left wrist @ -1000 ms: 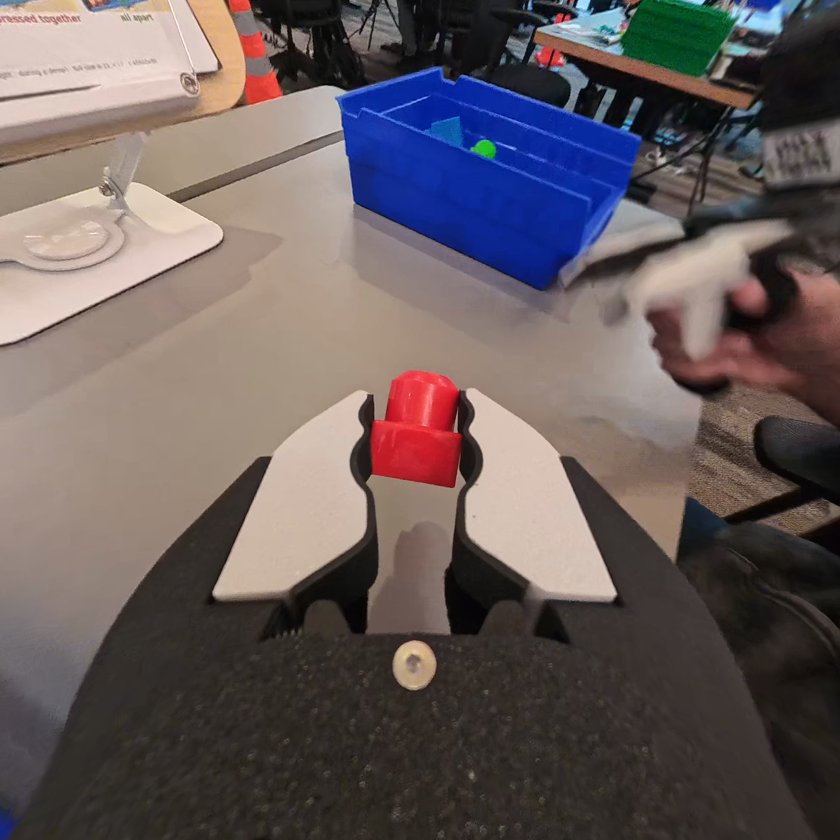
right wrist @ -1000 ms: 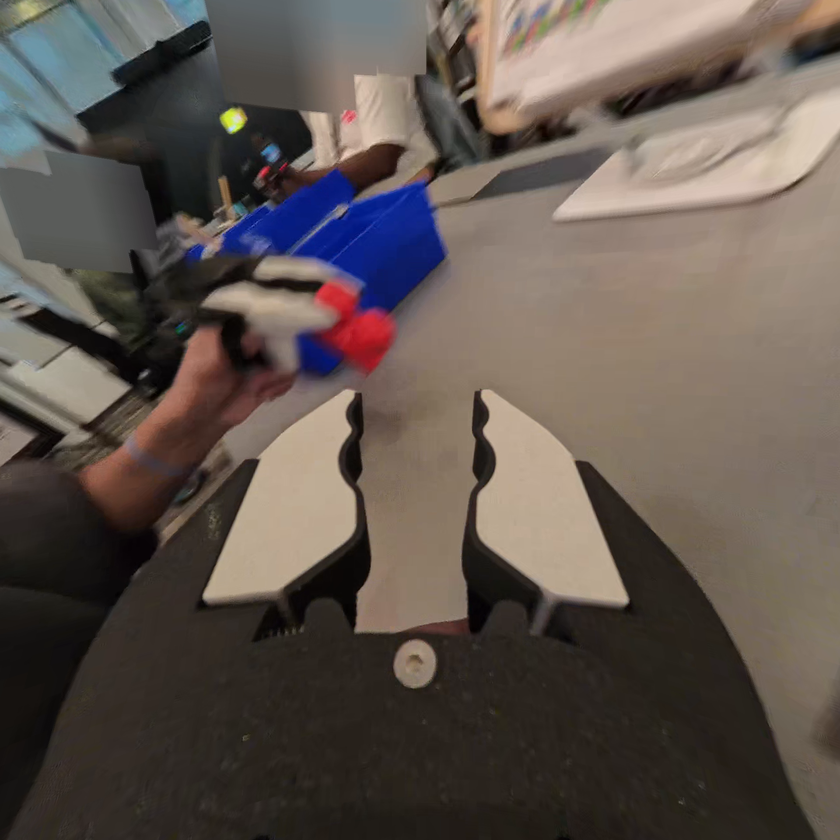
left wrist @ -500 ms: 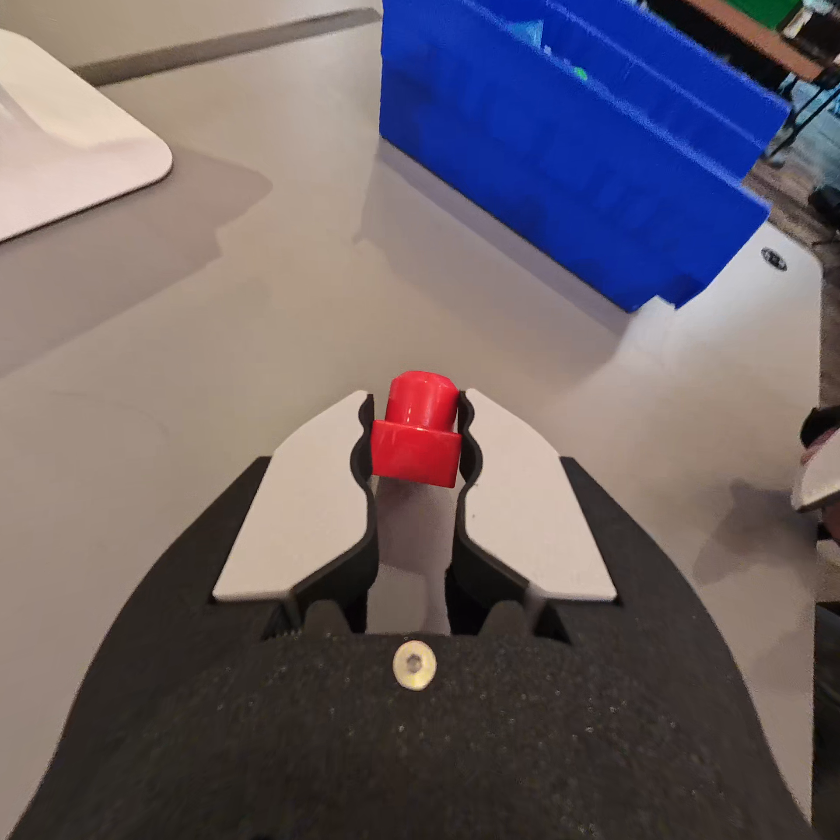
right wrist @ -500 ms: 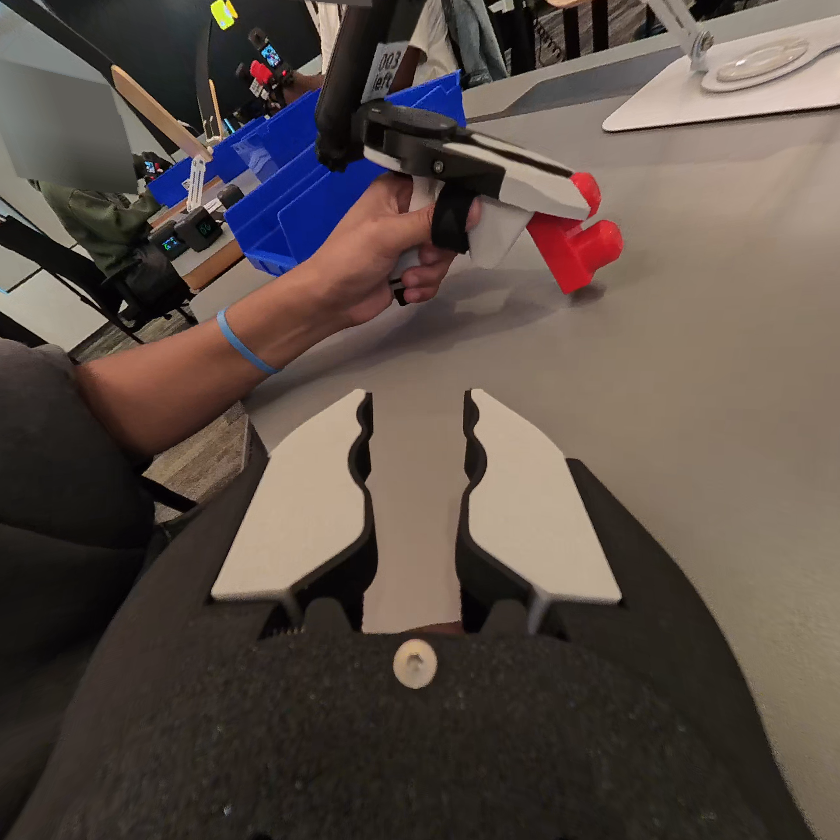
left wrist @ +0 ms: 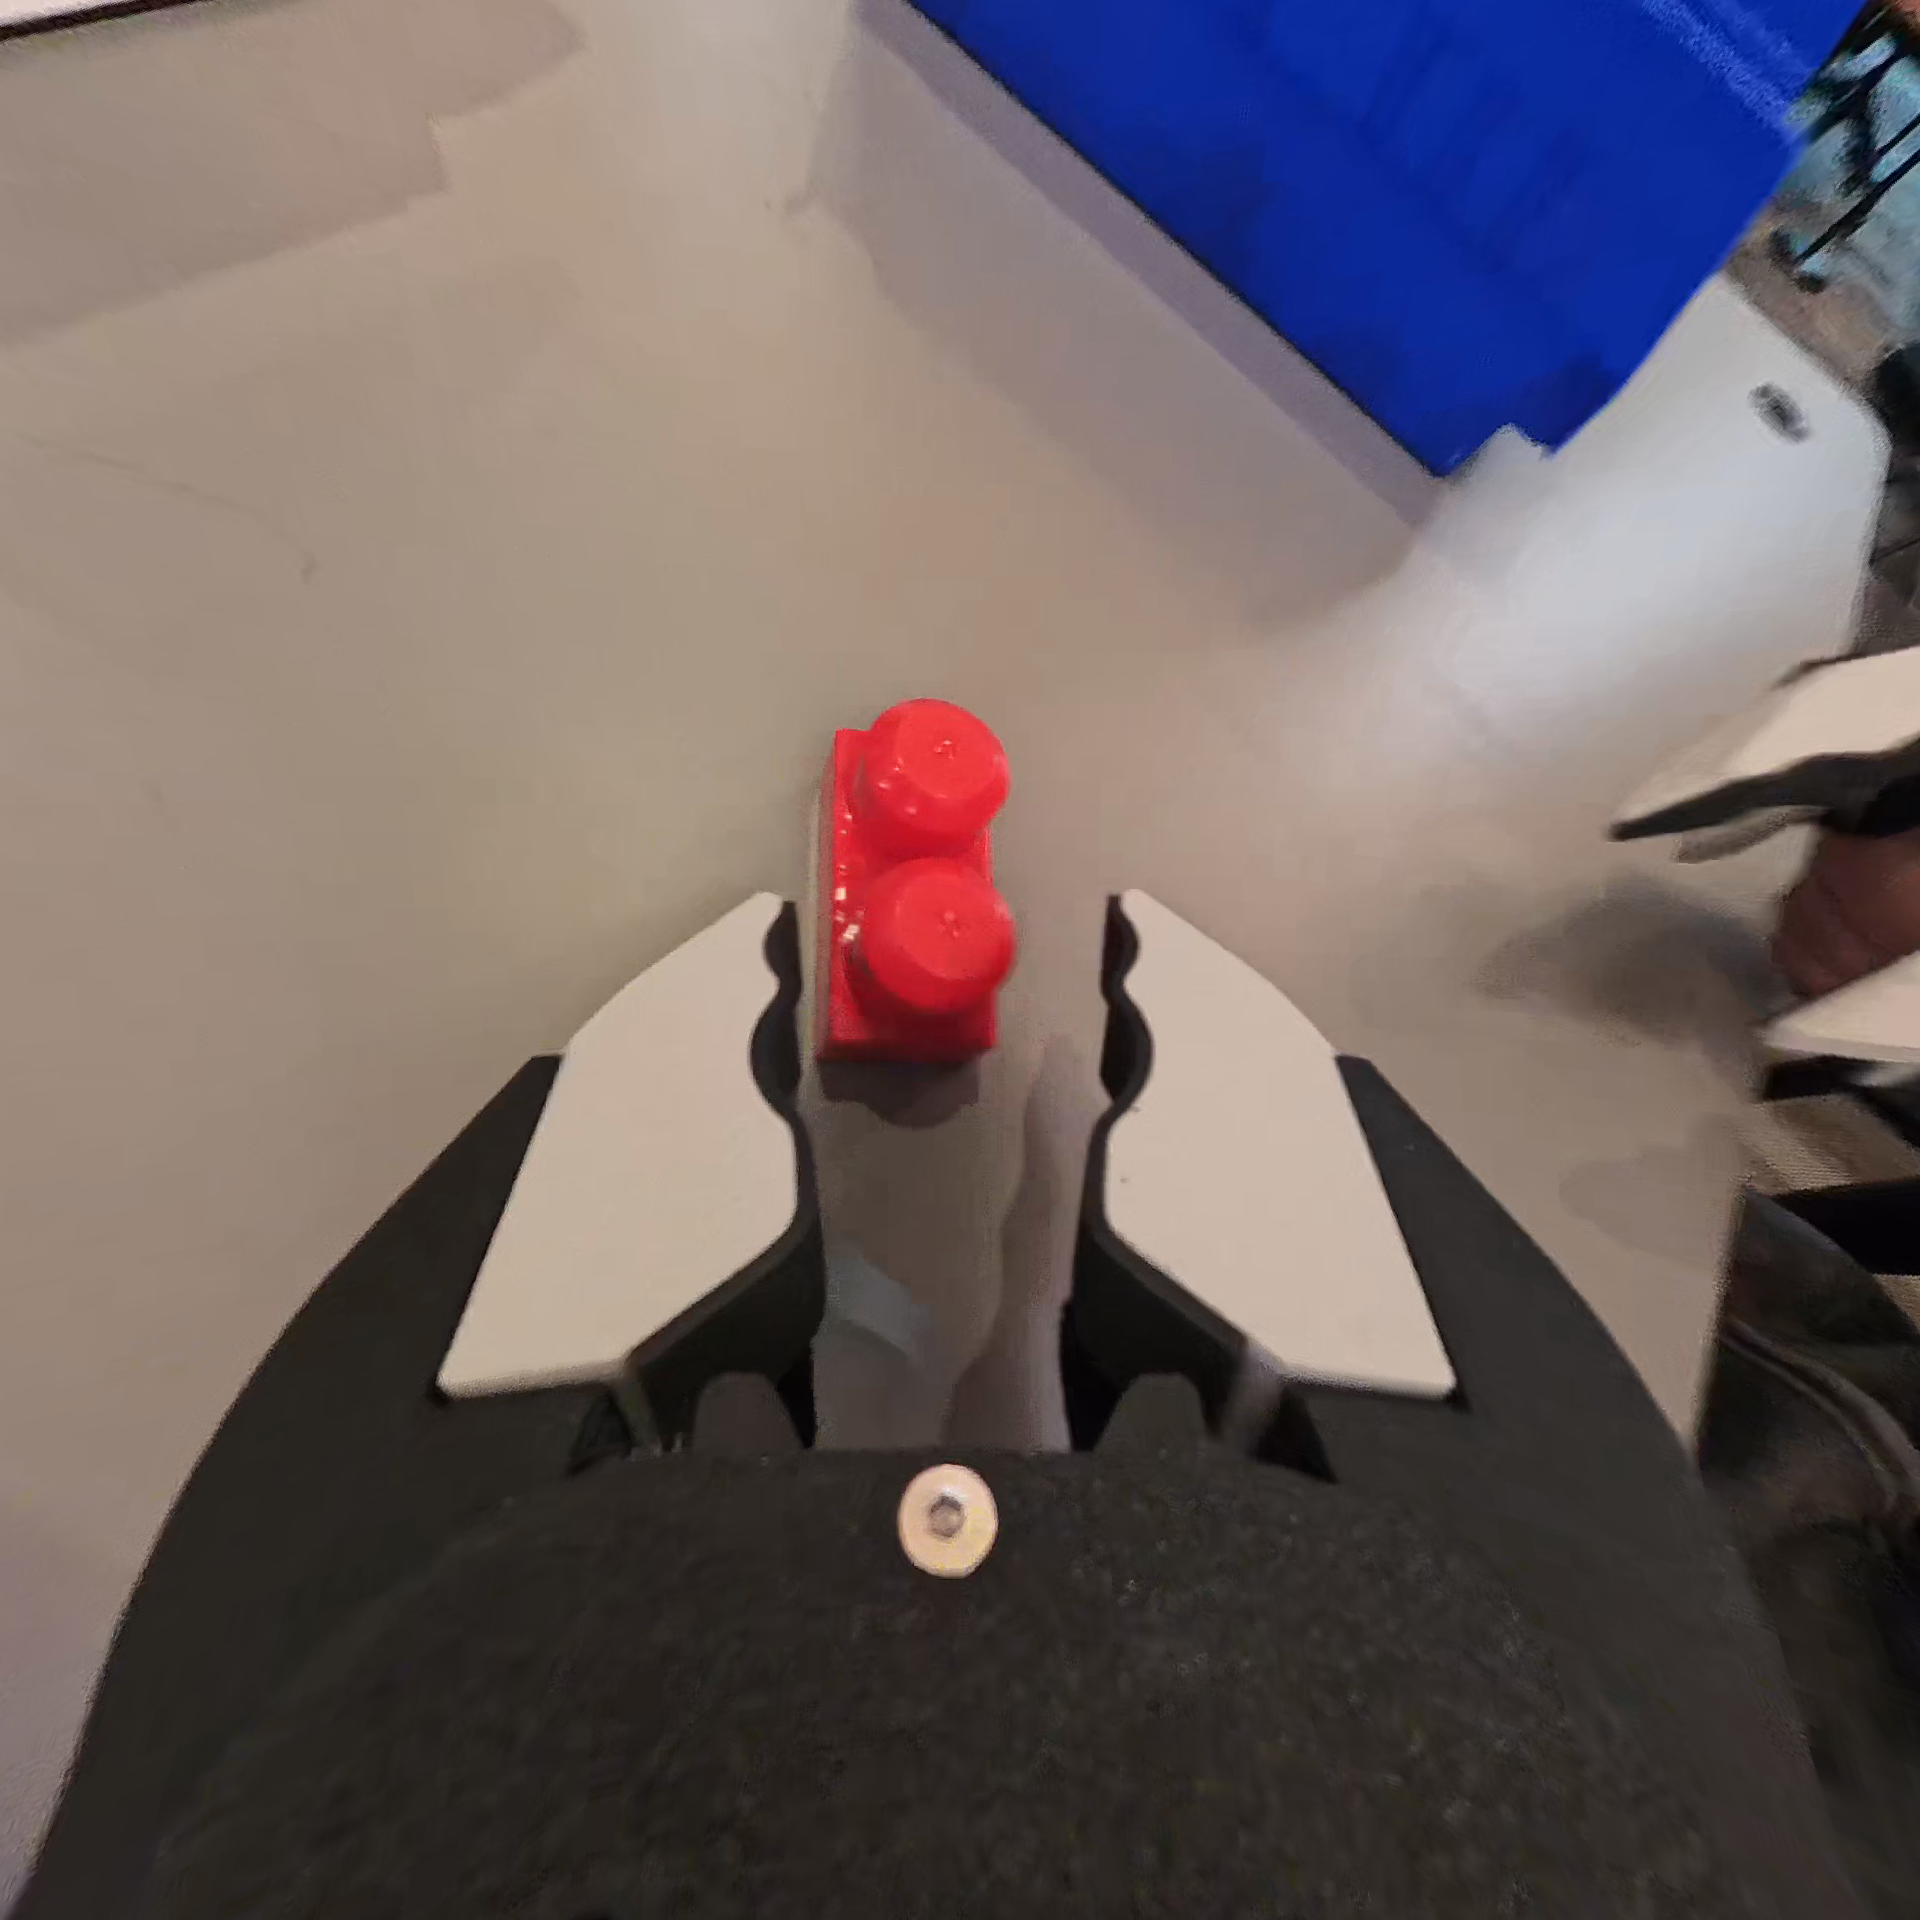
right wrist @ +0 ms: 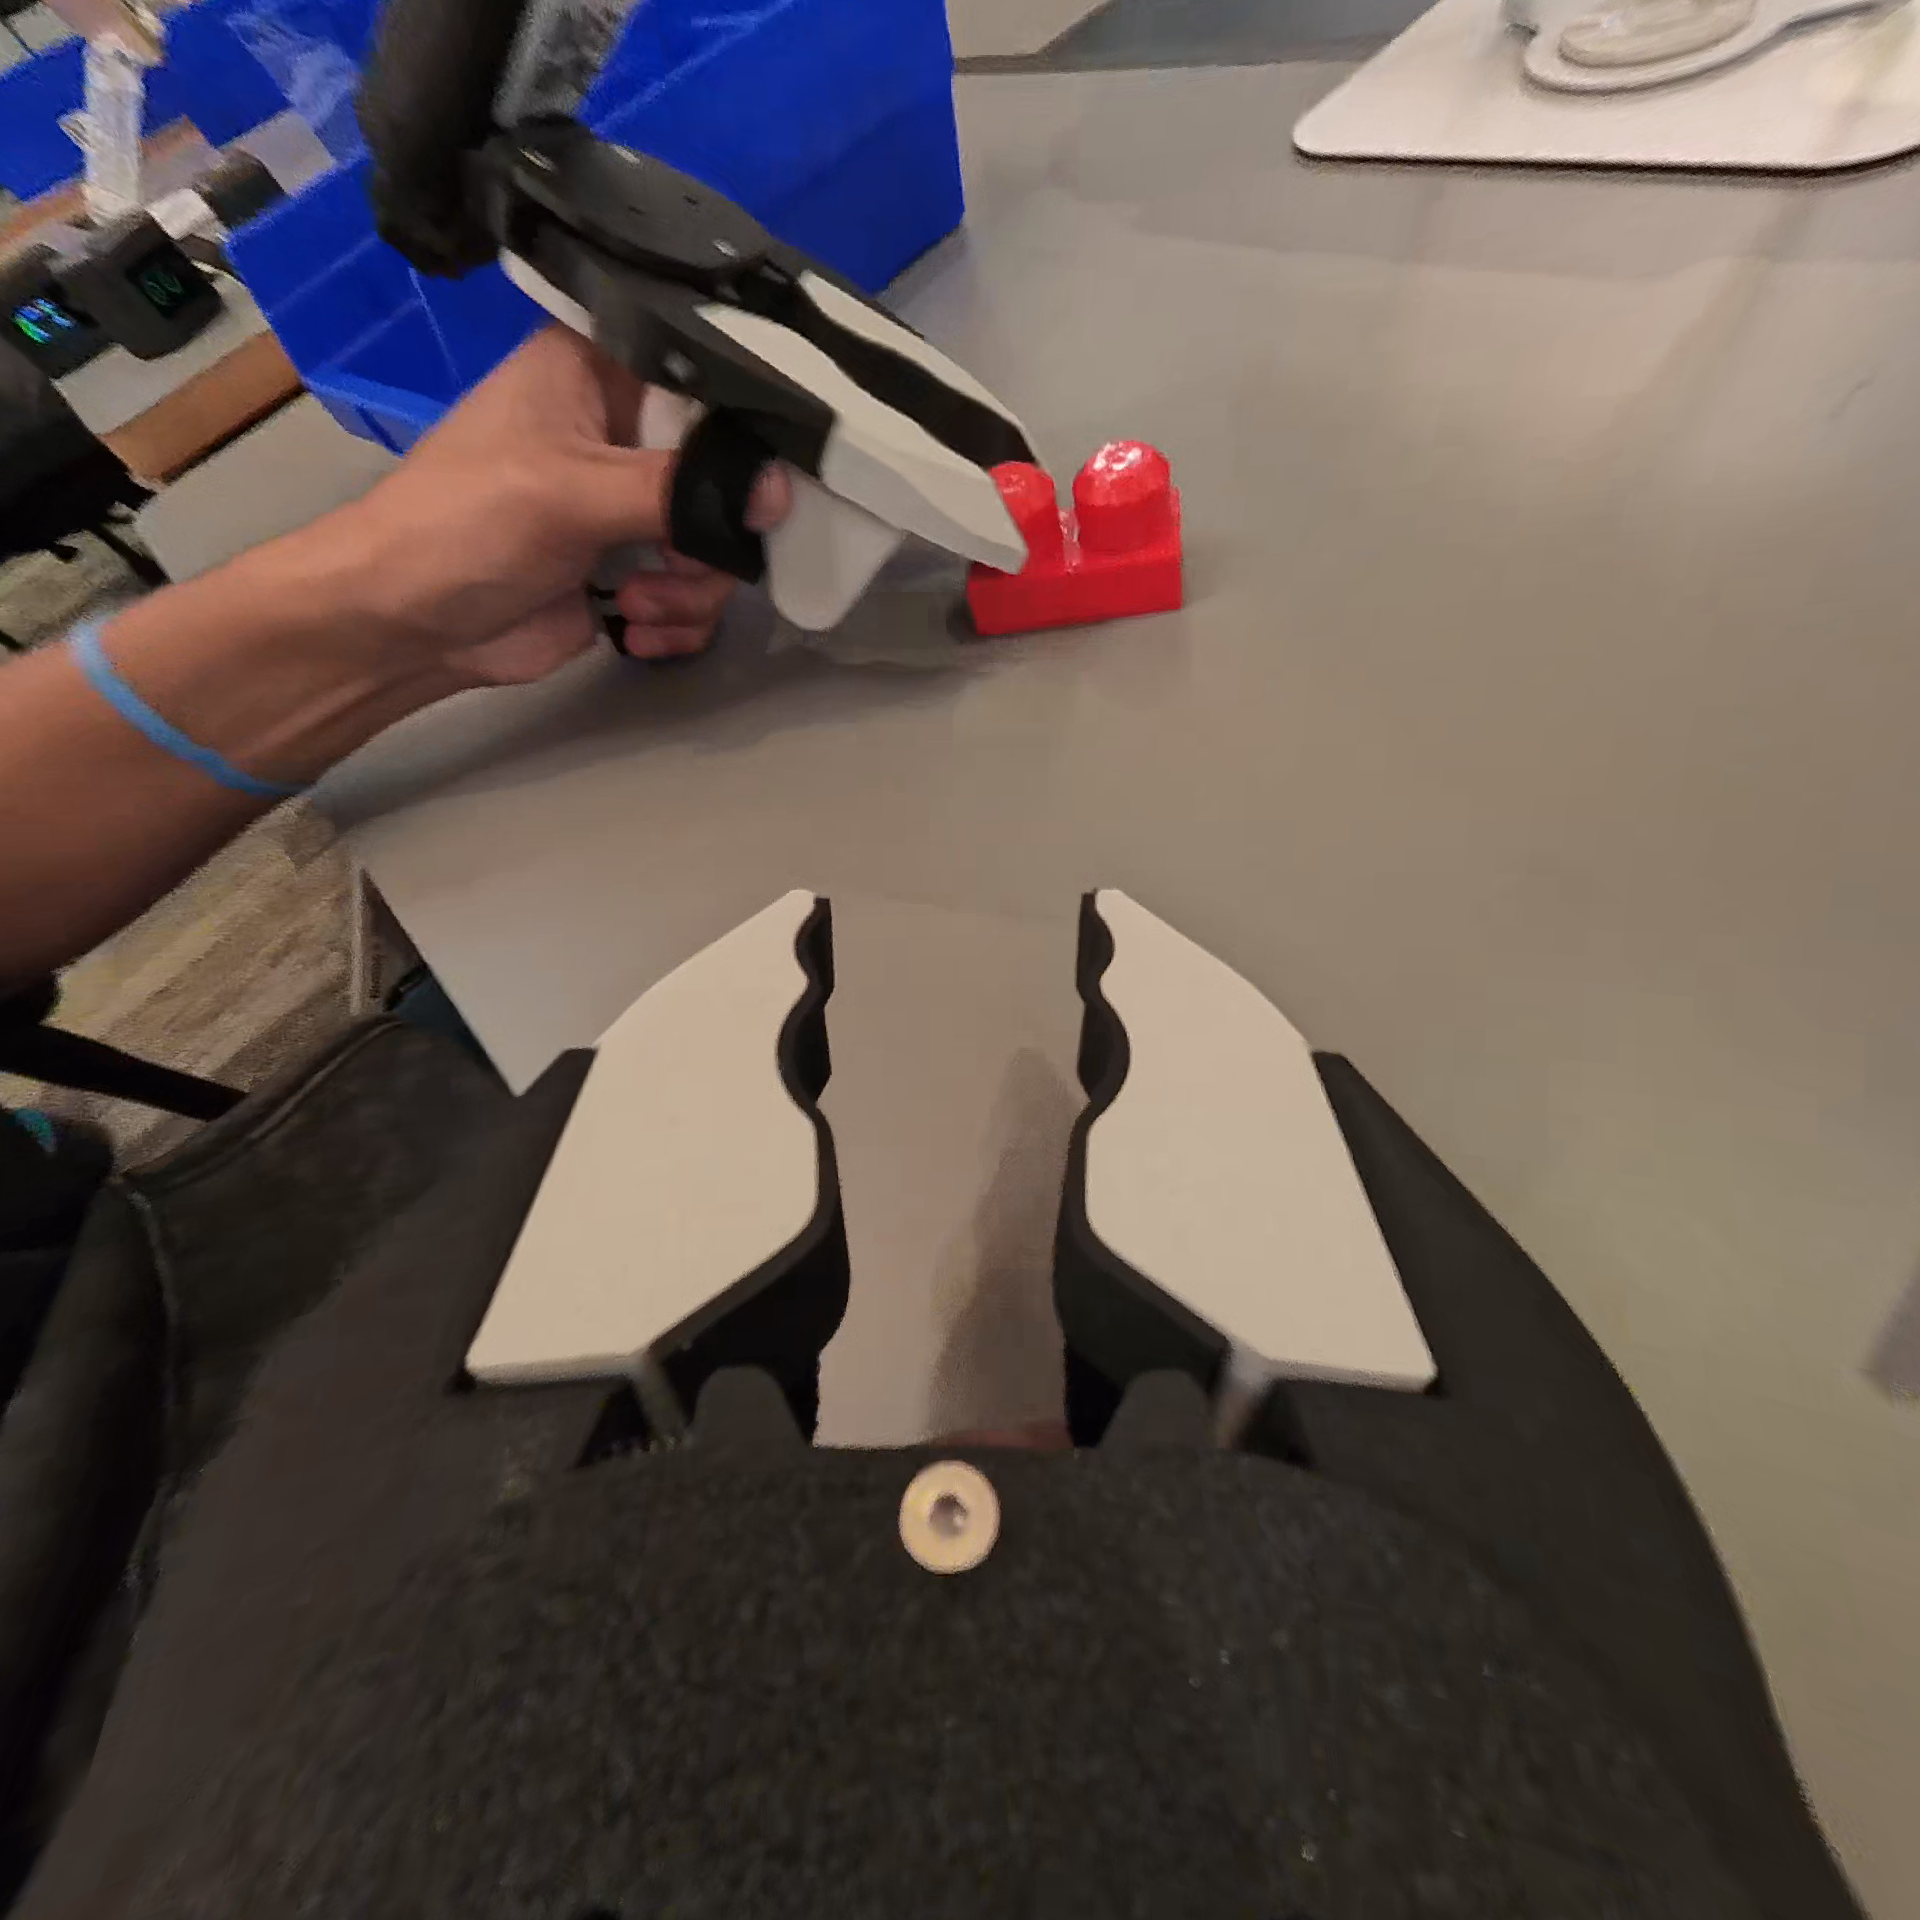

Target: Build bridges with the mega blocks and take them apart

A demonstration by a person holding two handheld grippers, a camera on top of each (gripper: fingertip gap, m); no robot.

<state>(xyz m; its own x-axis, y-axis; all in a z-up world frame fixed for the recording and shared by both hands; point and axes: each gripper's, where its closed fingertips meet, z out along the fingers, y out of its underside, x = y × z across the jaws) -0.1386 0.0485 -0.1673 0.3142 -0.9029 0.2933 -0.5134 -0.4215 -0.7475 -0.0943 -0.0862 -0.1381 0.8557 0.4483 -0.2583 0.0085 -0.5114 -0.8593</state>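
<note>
A red two-stud mega block (left wrist: 914, 894) stands upright on the grey table (left wrist: 416, 623), studs up. My left gripper (left wrist: 945, 914) is open with its fingers on either side of the block's near end; the left finger is close to it, the right one apart. The right wrist view shows the same block (right wrist: 1081, 551) and the left gripper (right wrist: 997, 540) tilted down over its near end. My right gripper (right wrist: 954, 914) is open and empty, low over the table's near edge, well short of the block.
A blue plastic bin (left wrist: 1403, 208) stands at the back right of the table, also seen at the upper left of the right wrist view (right wrist: 727, 156). A white stand base (right wrist: 1621, 94) lies far right. The table corner (right wrist: 416, 935) and carpet are at the left.
My left gripper came down to the table, set the red block upright and opened. The right gripper stayed open and moved a little closer to the table.
</note>
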